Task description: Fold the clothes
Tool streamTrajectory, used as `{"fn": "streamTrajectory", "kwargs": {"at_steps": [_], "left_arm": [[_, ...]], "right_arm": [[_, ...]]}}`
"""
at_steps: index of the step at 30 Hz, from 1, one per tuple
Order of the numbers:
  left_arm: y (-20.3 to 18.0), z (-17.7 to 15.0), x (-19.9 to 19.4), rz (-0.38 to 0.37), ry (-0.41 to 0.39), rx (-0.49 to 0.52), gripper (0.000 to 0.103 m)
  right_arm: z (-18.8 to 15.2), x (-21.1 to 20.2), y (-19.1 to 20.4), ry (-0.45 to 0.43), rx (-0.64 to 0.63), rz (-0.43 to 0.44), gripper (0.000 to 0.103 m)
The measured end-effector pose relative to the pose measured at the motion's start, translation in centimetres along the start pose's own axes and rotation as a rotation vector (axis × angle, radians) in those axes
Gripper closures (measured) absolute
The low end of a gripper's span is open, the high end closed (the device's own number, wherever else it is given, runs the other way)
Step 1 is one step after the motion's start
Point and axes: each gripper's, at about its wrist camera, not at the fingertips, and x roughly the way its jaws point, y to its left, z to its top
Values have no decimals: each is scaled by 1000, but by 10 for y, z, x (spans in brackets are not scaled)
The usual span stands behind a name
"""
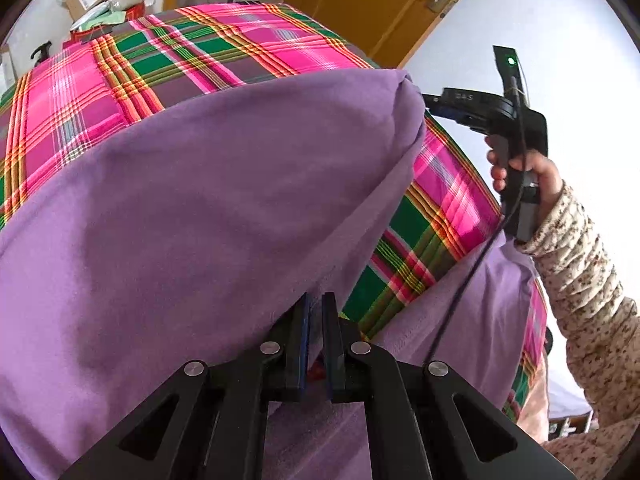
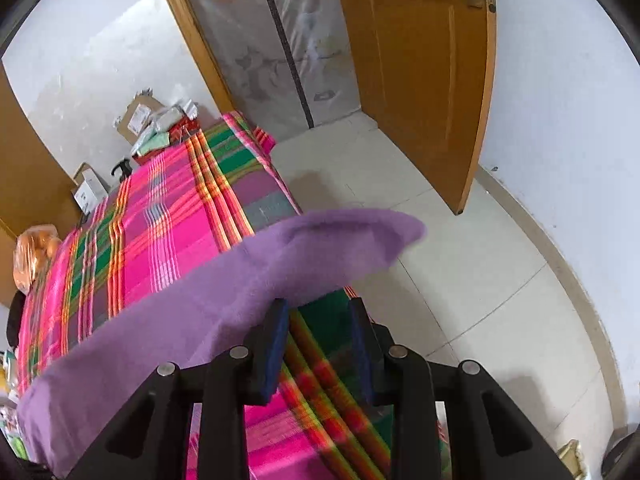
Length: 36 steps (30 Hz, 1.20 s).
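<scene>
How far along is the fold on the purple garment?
Mid-fold. The left gripper is shut on the purple fleece garment, lifted over the pink-green plaid cloth. The right gripper is open beside its raised corner. No finished flat fold shows; laying down and smoothing remain.

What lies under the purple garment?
Under the purple garment lies a pink-and-green plaid cloth, showing beyond its edges. Whatever surface that cloth covers is hidden, as is anything beneath the garment's middle.

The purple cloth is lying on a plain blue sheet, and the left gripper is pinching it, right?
Not quite. The sheet under the purple cloth is pink and green plaid, not plain blue; the left wrist view shows it. The left gripper does pinch the cloth.
</scene>
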Motion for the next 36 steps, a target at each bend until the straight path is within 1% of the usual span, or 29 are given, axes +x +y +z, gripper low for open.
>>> {"fn": "streamTrajectory", "kwargs": {"at_steps": [3, 8, 13, 15, 17, 19, 20, 24, 27, 30, 32, 35, 36], "left_arm": [[5, -1, -2, 0, 0, -5, 98], [15, -9, -14, -7, -3, -19, 98], [22, -12, -16, -9, -2, -20, 97], [24, -13, -17, -13, -3, -24, 97], [26, -15, -19, -16, -3, -27, 97], [27, -21, -24, -16, -4, -28, 97], [27, -22, -24, -15, -5, -28, 97], [22, -19, -23, -18, -8, -36, 97], [21, -21, -25, -19, -10, -39, 97], [19, -20, -25, -17, -10, -37, 97], [18, -19, -24, -19, -10, -39, 97], [18, -19, -25, -21, -12, -42, 97], [17, -19, -25, -21, -12, -41, 97]], "right_arm": [[7, 7, 3, -3, 31, 42, 71], [17, 17, 16, 2, 29, 69, 71], [27, 29, 34, 35, -52, 25, 70], [30, 32, 41, 50, -87, 5, 66], [34, 36, 47, 66, -123, -14, 66], [35, 35, 56, 84, -192, -68, 66], [36, 30, 58, 63, -203, -78, 66], [36, 8, 42, 6, -97, 0, 66], [30, -6, 24, -29, -24, 35, 66], [22, -20, -4, -59, 105, 78, 66], [17, -24, -18, -64, 178, 94, 66], [4, -28, -33, -56, 219, 116, 66], [1, -27, -34, -44, 214, 127, 66]]}}
